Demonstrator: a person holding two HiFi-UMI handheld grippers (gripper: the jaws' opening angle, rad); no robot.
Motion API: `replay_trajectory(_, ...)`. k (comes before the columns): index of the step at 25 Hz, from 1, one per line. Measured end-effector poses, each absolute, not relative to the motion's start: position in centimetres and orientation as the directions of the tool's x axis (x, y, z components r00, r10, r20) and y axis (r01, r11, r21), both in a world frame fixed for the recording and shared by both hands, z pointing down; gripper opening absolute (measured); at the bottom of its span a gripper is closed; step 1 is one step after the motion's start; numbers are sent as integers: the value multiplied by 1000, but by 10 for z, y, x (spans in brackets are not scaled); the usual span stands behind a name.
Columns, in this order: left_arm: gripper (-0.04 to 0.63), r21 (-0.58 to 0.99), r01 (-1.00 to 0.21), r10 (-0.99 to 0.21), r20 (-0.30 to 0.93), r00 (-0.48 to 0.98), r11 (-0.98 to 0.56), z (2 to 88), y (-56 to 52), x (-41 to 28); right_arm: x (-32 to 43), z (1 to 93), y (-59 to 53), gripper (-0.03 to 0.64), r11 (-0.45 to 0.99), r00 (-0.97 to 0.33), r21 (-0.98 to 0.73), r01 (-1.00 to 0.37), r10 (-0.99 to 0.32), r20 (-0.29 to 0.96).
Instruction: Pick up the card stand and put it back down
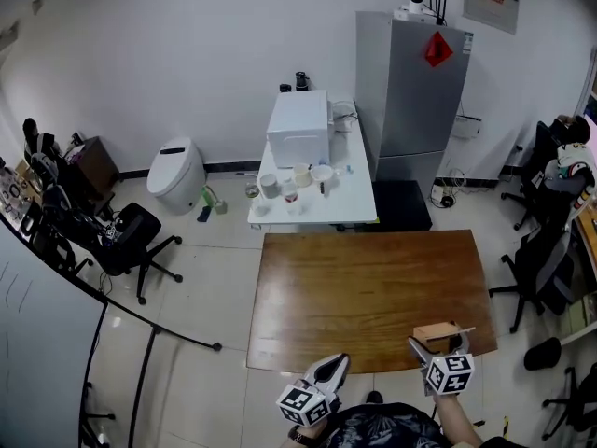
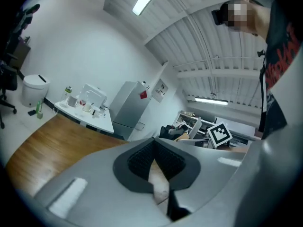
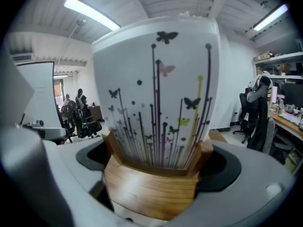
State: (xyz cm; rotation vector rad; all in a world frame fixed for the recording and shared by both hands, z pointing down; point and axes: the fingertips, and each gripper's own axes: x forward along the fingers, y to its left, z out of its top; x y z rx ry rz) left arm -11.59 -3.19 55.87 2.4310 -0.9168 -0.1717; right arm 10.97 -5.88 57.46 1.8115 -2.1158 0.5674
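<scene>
Close against the right gripper view's lens stands the card stand (image 3: 151, 186), a wooden block with a slot that carries one white card (image 3: 158, 89) printed with butterflies and thin stems. The right gripper (image 1: 440, 346) has its fingers pinching the wooden base from both sides, the card rising upright between them. From the head view the stand is at the tabletop's near right corner. Whether its base rests on the wood or has come just clear of it I cannot tell.

I judge the task to be in its first half: the grasp is made, while a clear lift and the setting back down are left to do.

Left of it, the left gripper (image 1: 334, 366) hangs just off the near edge of the wooden table (image 1: 354, 287) with its fingers pressed together on nothing.

By count there is one card stand, one card, two grippers and one wooden table, otherwise bare. Beyond the far edge stand one white table (image 1: 359, 211) bearing a white boxy appliance (image 1: 299, 129), and one grey refrigerator (image 1: 410, 91).
</scene>
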Motion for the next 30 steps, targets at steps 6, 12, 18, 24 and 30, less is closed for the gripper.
replay_trajectory(6, 11, 590, -639, -779, 25, 626, -494, 562, -38, -181, -20, 657, -101, 546, 314, -334, -128, -941, -803, 493)
replay_trajectory(12, 11, 619, -703, -825, 152, 544, -350, 597, -6, -261, -155, 769, -172, 546, 476, -445, -103, -874, -693, 567)
replay_trajectory(18, 11, 616, -736, -785, 293, 545, -281, 648, 45, -301, -211, 842, -237, 546, 476, -397, -55, -878, -658, 640)
replay_trajectory(24, 11, 662, -695, -730, 322, 602, -281, 655, 45, -304, -214, 886, -231, 555, 424, -393, -148, -894, -581, 713)
replay_trajectory(30, 11, 662, -657, -789, 158, 593, -361, 619, -19, -286, -148, 826, -160, 573, 376, -491, -317, -871, -628, 604)
